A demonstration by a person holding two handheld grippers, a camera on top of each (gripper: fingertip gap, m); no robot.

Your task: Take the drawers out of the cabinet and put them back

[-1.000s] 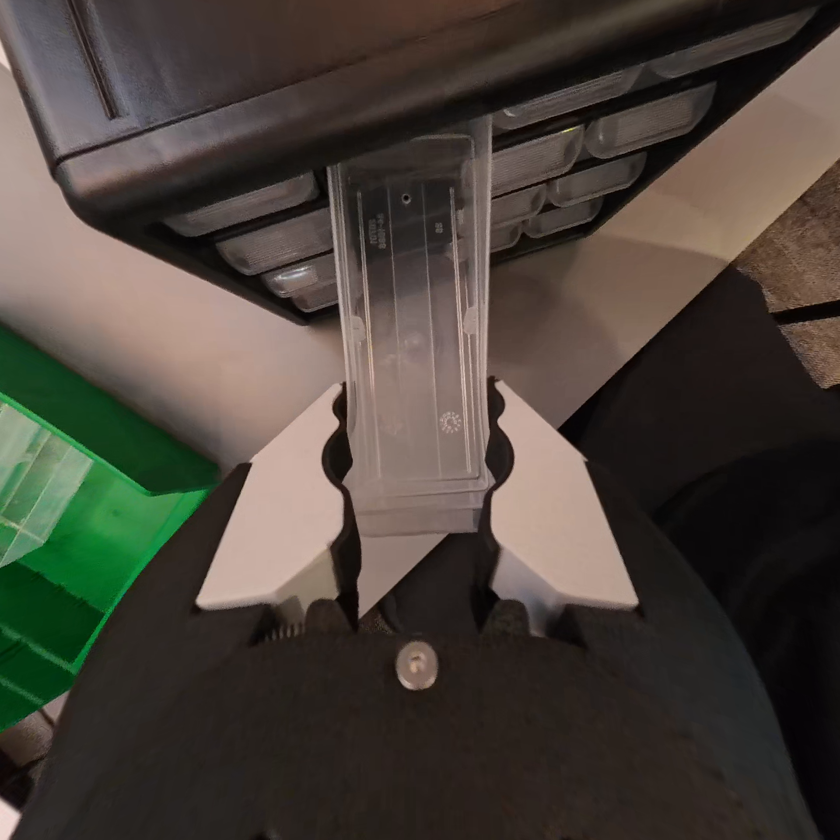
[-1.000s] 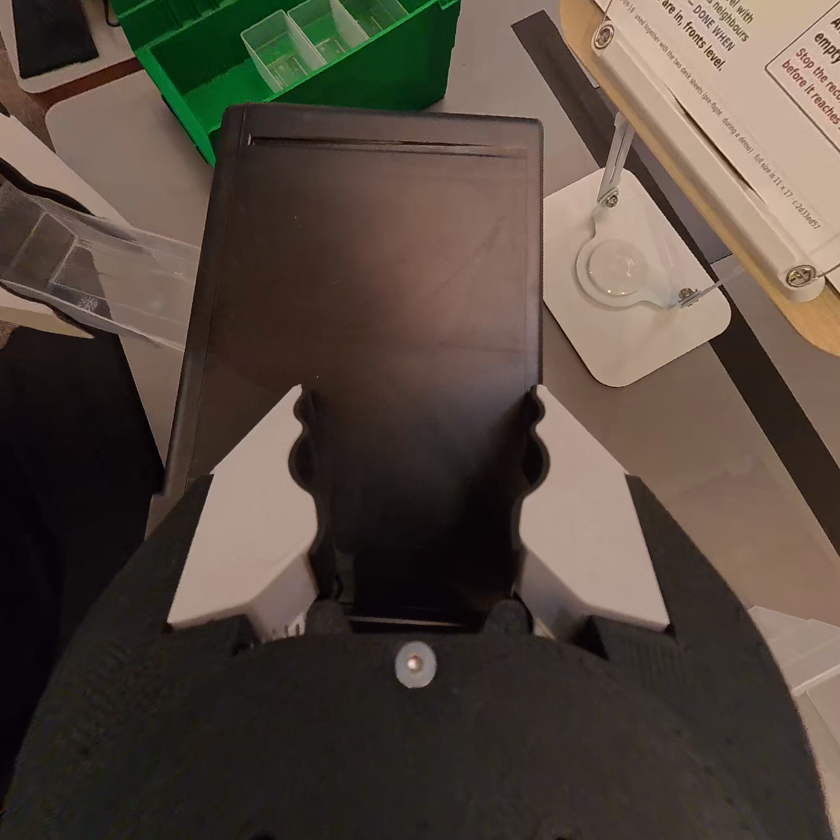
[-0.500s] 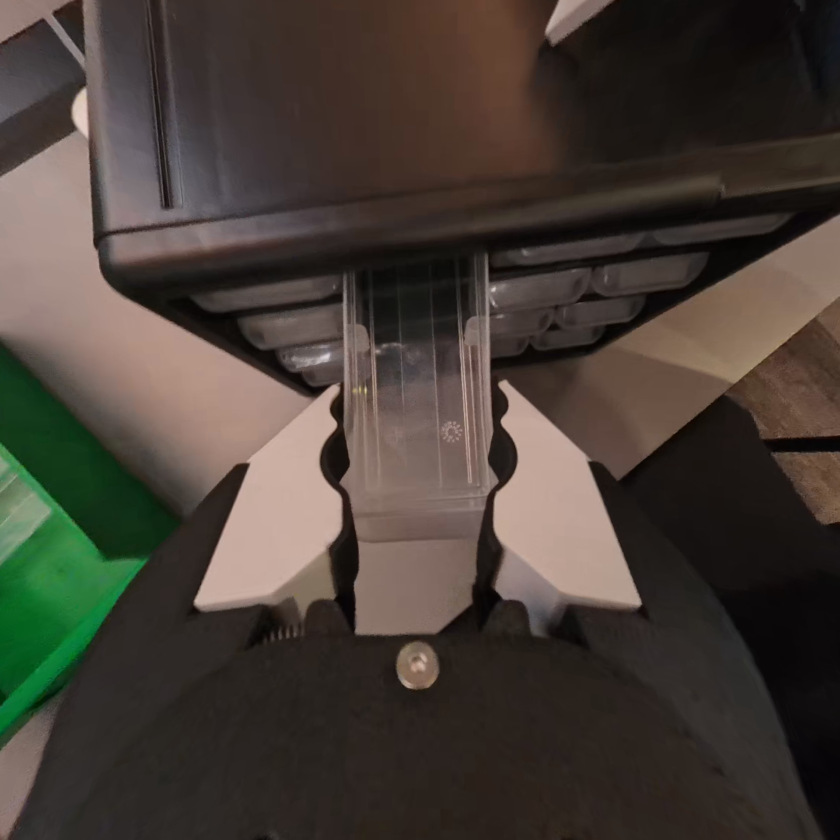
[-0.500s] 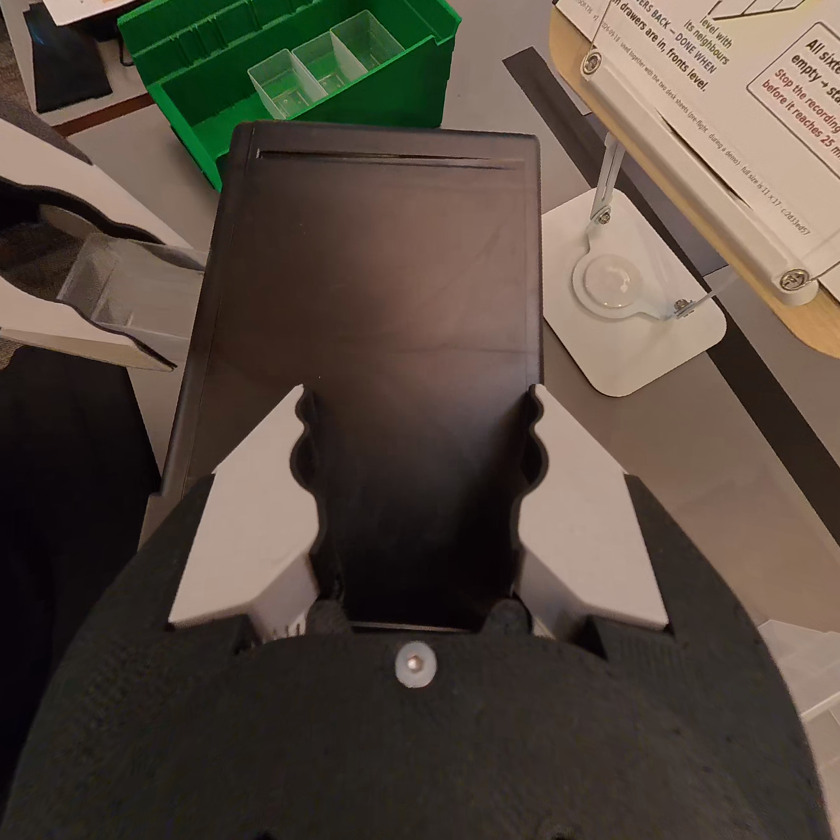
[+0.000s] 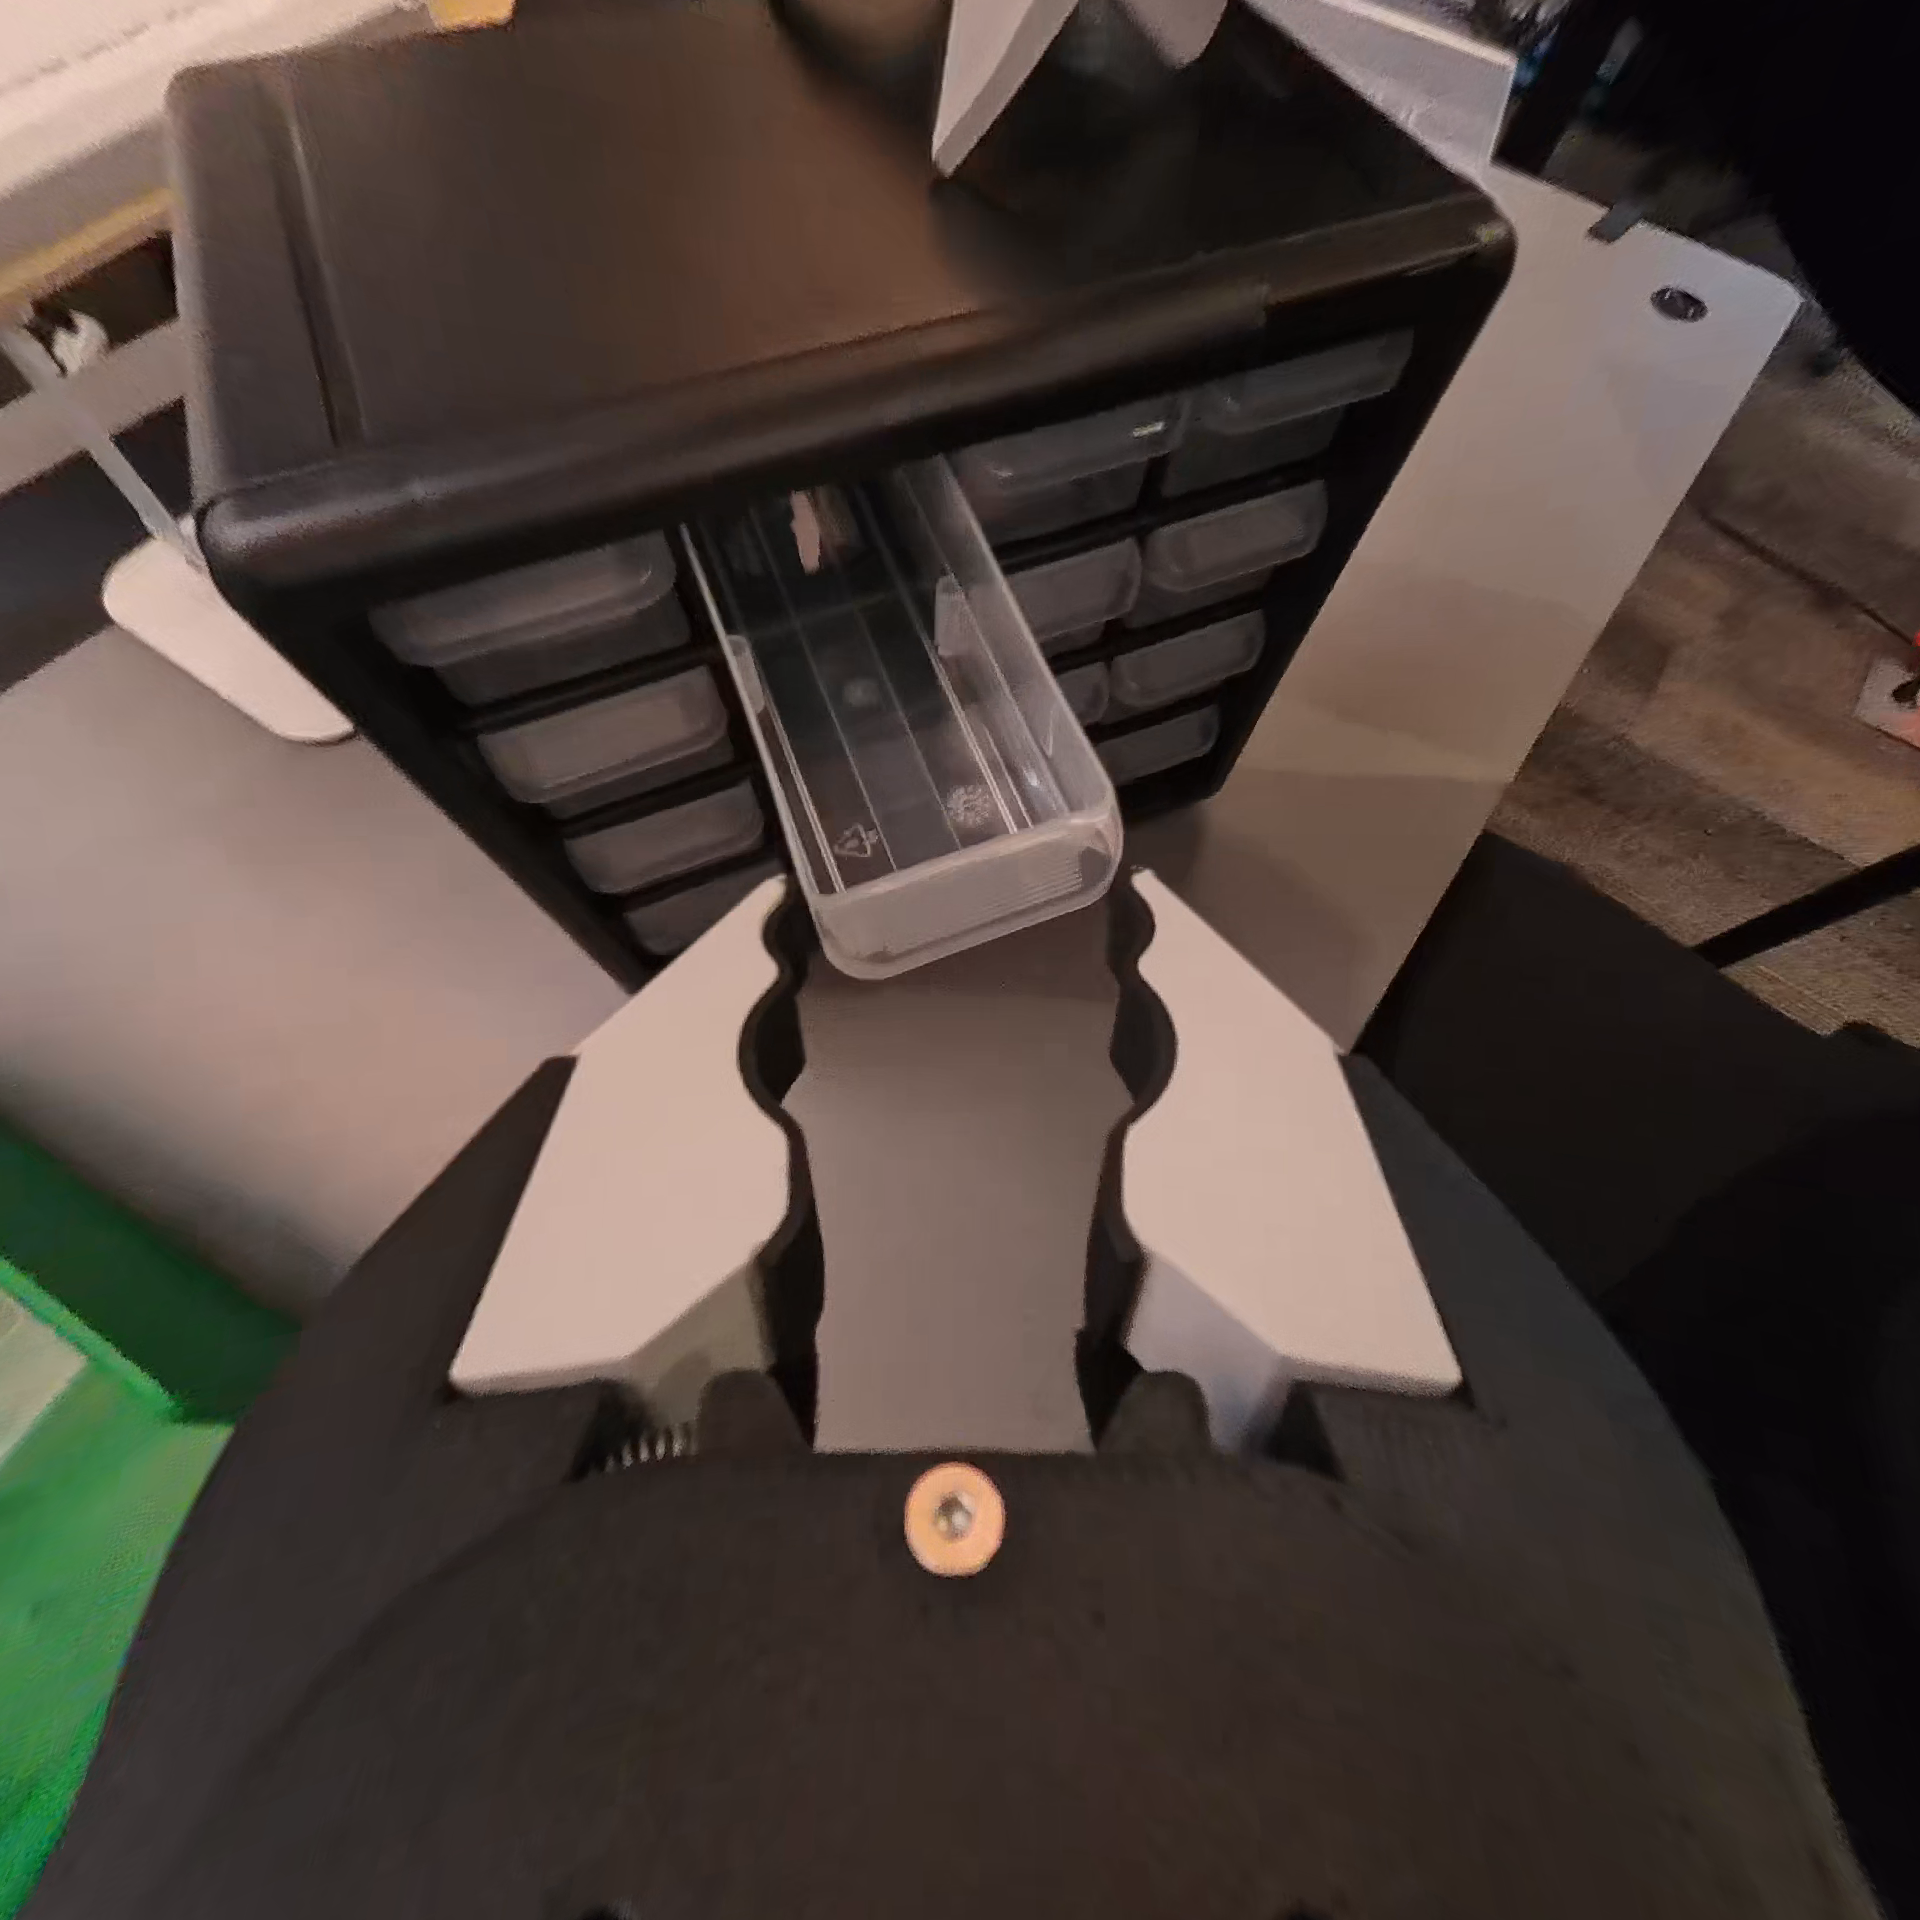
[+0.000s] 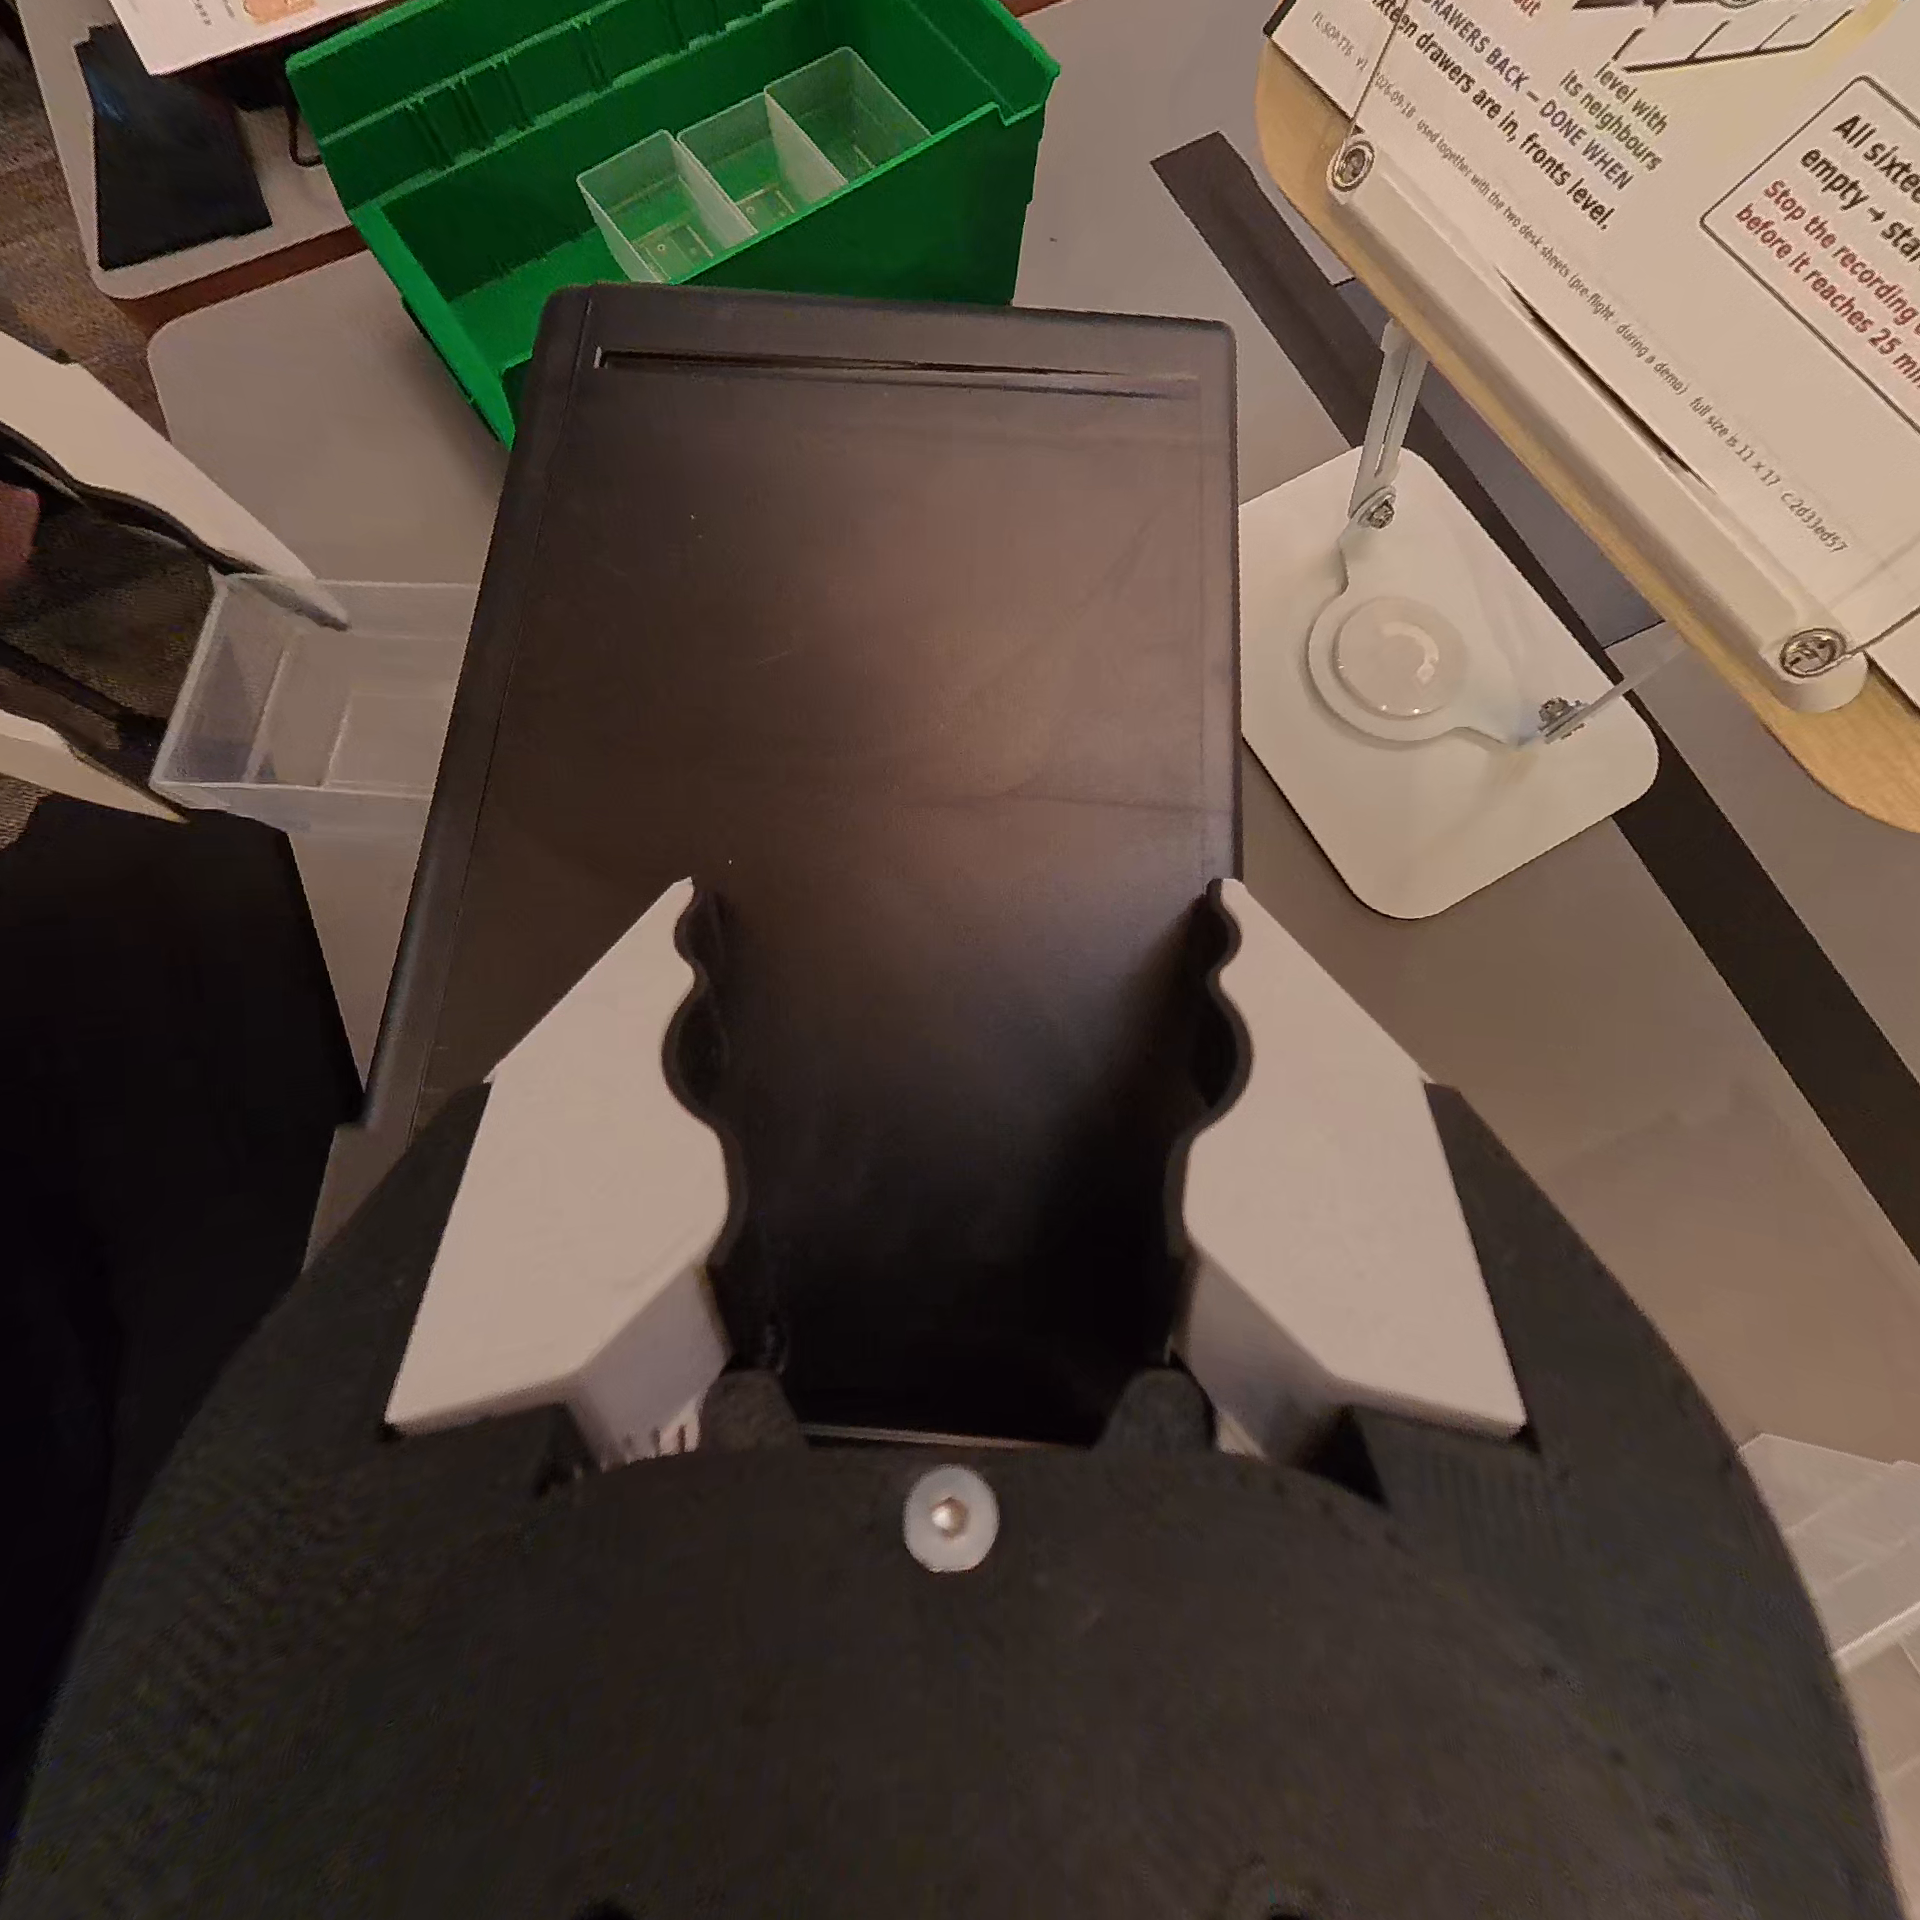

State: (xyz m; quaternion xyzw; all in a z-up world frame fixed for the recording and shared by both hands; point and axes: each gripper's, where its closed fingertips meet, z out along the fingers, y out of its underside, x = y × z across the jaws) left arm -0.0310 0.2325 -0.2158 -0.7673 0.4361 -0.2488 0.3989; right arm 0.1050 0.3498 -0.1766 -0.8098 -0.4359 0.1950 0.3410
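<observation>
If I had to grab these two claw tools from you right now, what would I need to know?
Left gripper: open, just off the front end of the clear drawer; not gripping it.
Right gripper: spread across the top of the black cabinet, bracing it; whether it truly clamps is unclear.
The drawer sits partway in its top-row slot, sticking out in front of its neighbours.
The green bin behind the cabinet holds three more clear drawers.
Done: this drawer is started into its slot.
Left: push it flush, then return the ones in the bin.
</observation>
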